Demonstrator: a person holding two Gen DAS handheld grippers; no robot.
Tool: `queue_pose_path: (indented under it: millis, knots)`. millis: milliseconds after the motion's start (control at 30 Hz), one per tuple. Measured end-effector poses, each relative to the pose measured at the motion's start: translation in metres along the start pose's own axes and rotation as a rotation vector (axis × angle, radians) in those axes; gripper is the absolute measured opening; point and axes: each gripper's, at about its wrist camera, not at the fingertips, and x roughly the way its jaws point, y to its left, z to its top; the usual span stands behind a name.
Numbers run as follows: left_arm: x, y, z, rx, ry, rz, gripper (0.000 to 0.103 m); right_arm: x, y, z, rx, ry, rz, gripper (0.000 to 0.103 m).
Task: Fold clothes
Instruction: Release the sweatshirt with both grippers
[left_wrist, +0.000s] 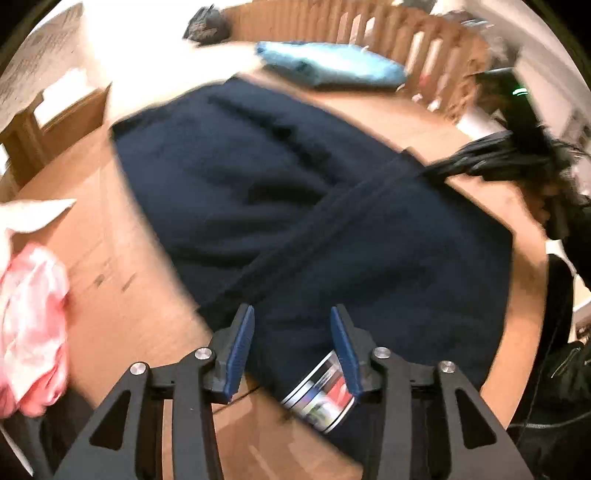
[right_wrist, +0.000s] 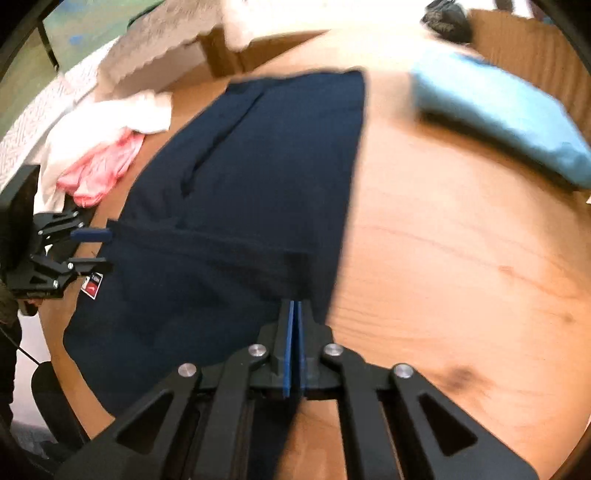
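Black right gripper (right_wrist: 295, 310) with blue pads pinches the dark navy cloth garment (right_wrist: 236, 206) on the round wooden table (right_wrist: 461, 258).
Left gripper (left_wrist: 291, 321) hovers with fingers spread wide over the garment's opposite edge, holding nothing.

We see a wooden table (right_wrist: 461, 240) carrying navy trousers (right_wrist: 258, 184) centre-frame, a folded blue cloth (right_wrist: 498, 110) upper right, pink and white garments (right_wrist: 99, 166) upper left.

the trousers (right_wrist: 240, 206) lie on the table (right_wrist: 461, 258), a folded garment (right_wrist: 498, 114) beyond them, crumpled clothes (right_wrist: 99, 162) to their left.
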Motion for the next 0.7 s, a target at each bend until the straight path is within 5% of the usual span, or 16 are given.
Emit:
queue_pose_path:
  millis: [100, 233, 433, 700]
  knots:
    - [-0.030, -0.013, -0.017, 0.021, -0.033, -0.025, 0.040, -0.028, 0.017, -0.022, -0.108, -0.009, 0.020, 0.006]
    - [-0.051, -0.056, -0.044, 0.126, -0.016, -0.060, 0.050, -0.040, 0.057, -0.061, -0.314, 0.040, 0.012, 0.038]
    - [-0.041, -0.110, -0.068, 0.330, 0.057, -0.021, 0.053, -0.036, 0.081, -0.091, -0.503, 0.081, -0.052, 0.040]
    - [-0.028, -0.098, -0.069, 0.323, 0.103, 0.019, 0.056, -0.026, 0.093, -0.106, -0.619, 0.106, -0.100, 0.040]
